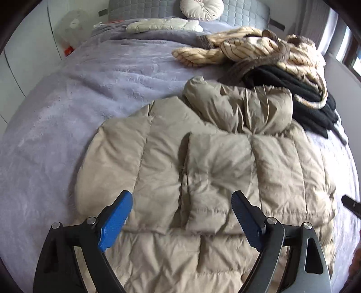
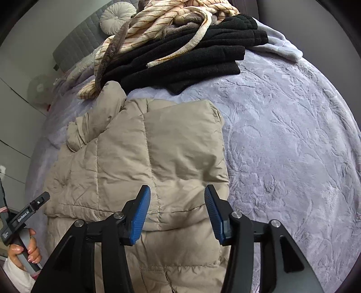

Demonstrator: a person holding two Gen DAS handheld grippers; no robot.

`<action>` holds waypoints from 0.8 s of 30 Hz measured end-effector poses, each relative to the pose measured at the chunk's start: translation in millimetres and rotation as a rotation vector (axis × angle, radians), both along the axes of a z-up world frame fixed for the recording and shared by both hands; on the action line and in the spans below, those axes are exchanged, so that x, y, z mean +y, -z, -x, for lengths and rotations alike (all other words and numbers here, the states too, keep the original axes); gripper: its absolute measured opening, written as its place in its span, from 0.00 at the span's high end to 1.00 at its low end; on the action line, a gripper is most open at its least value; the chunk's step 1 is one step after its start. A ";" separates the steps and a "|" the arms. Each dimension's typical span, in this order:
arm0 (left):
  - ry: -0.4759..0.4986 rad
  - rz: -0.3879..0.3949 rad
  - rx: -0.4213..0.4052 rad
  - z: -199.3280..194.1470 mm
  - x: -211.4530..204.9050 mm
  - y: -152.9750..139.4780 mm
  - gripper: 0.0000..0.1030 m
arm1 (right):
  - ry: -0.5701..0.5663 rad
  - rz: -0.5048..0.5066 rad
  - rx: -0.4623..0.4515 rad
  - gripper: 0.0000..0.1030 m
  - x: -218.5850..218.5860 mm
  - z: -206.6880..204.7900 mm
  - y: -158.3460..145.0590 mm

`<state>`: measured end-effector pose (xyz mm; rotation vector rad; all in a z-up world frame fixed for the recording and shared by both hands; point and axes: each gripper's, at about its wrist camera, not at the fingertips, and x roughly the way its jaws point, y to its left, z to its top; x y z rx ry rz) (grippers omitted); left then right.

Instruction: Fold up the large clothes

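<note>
A beige puffer jacket (image 1: 203,162) lies flat on the lilac bed cover, its sleeves folded in over the body and its hood bunched at the far end. It also shows in the right wrist view (image 2: 144,157). My left gripper (image 1: 180,209) is open and empty, hovering over the jacket's near part. My right gripper (image 2: 177,202) is open and empty above the jacket's right folded edge. The left gripper's handle (image 2: 27,214) with the person's hand shows at the left of the right wrist view.
A pile of black knitwear (image 2: 191,56) and a cream striped blanket (image 2: 162,20) lies just beyond the jacket's hood. Pillows and a round cushion (image 1: 200,8) sit by the grey headboard. The lilac bed cover (image 2: 293,135) stretches right of the jacket.
</note>
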<state>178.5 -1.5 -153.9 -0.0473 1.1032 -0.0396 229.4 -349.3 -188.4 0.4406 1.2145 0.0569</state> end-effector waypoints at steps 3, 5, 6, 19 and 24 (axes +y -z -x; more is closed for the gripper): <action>0.003 0.014 0.034 8.1 1.0 0.8 0.09 | 0.000 -0.011 0.009 0.43 2.5 3.2 -1.3; 0.004 0.001 0.028 16.4 1.1 -1.5 0.09 | -0.004 -0.007 0.003 0.36 4.5 6.8 -5.3; 0.004 -0.010 0.023 20.6 1.5 -2.9 0.09 | -0.006 -0.001 -0.007 0.27 5.9 8.7 -8.4; -0.054 -0.045 0.040 54.0 18.8 -8.2 0.00 | -0.055 0.058 -0.116 0.12 30.6 34.3 -31.5; -0.076 -0.020 0.084 67.2 33.4 -4.0 0.00 | -0.051 0.053 -0.101 0.11 32.5 43.7 -33.3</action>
